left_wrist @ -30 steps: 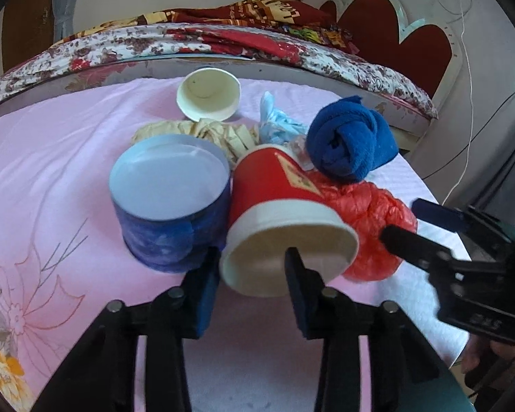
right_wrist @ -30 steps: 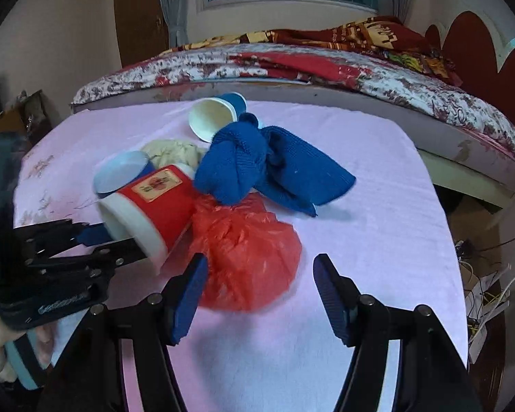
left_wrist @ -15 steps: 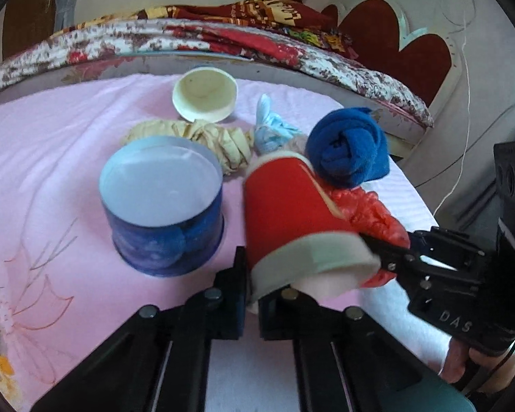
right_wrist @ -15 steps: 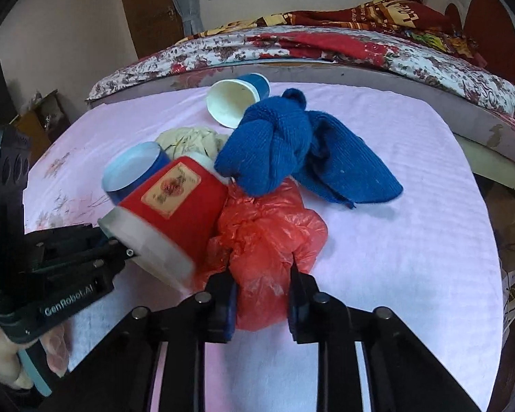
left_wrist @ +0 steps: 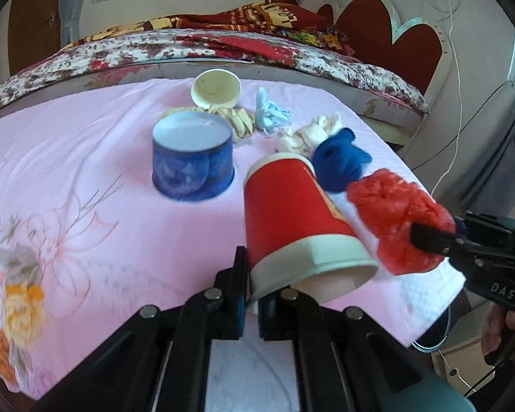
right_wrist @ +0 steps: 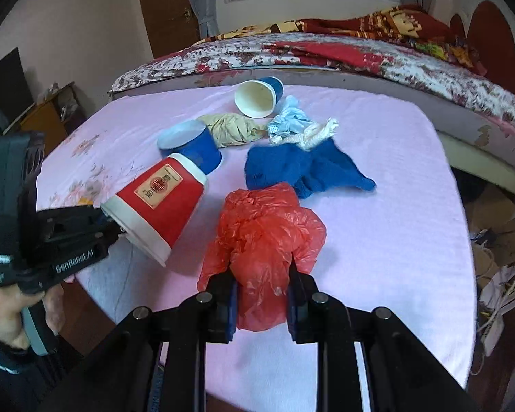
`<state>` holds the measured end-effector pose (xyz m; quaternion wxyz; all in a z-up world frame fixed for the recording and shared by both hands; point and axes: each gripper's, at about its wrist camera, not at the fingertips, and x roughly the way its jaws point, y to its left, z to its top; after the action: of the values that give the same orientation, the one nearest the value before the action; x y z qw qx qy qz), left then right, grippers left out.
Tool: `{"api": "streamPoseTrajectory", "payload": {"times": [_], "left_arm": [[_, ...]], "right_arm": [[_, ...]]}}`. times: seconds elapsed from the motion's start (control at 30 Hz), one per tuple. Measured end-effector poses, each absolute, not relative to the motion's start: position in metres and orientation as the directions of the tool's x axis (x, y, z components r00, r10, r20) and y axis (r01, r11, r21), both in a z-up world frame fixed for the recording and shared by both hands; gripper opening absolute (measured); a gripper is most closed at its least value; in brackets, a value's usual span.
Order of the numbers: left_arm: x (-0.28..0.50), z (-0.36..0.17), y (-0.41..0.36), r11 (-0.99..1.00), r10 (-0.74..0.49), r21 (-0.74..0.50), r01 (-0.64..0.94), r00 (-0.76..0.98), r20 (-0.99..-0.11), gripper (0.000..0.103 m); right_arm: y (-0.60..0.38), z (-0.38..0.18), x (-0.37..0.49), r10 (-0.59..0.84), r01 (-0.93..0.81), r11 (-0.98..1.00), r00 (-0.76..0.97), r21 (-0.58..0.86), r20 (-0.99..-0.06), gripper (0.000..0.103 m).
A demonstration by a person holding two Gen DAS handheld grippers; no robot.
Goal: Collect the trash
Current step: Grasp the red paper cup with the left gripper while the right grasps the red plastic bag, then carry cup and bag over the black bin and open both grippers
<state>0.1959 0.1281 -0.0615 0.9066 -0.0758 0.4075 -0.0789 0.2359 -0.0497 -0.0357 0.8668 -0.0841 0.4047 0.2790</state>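
Note:
My left gripper (left_wrist: 252, 295) is shut on the rim of a red paper cup (left_wrist: 292, 219), which hangs tilted just above the pink tablecloth (left_wrist: 86, 189). In the right wrist view the same red cup (right_wrist: 161, 202) sticks out from the left gripper (right_wrist: 115, 226) at the left. My right gripper (right_wrist: 261, 295) is shut on a crumpled red plastic bag (right_wrist: 267, 230), lifted off the cloth. That bag (left_wrist: 398, 219) shows at the right of the left wrist view, pinched by the right gripper (left_wrist: 439, 237).
On the cloth lie an upturned blue cup (left_wrist: 192, 158), a cup on its side (right_wrist: 257, 98), a blue knitted cloth (right_wrist: 302, 168), beige wrapping (right_wrist: 230, 130), pale blue and white wads (right_wrist: 302, 127). A bed (right_wrist: 326, 55) stands behind; the table edge (left_wrist: 439, 295) is near right.
Both grippers went from open to shut: the left on the red cup's rim, the right on the red bag. Both things were lifted and pulled back from the pile, uncovering the white wad.

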Motion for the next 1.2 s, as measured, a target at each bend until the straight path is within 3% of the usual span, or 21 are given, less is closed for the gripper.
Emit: {"api": "streamPoseTrajectory", "payload": {"times": [0.6, 1.2], "left_arm": [[0.143, -0.032, 0.070, 0.969, -0.246, -0.175, 0.173, 0.710, -0.660, 0.005], [0.124, -0.027, -0.002, 0.948, -0.311, -0.163, 0.274, 0.685, -0.658, 0.005]], "right_arm": [[-0.130, 0.007, 0.159, 0.354, -0.477, 0.879, 0.646, 0.004, -0.677, 0.023], [-0.194, 0.013, 0.127, 0.309, -0.381, 0.924, 0.706, 0.027, -0.637, 0.024]]}}
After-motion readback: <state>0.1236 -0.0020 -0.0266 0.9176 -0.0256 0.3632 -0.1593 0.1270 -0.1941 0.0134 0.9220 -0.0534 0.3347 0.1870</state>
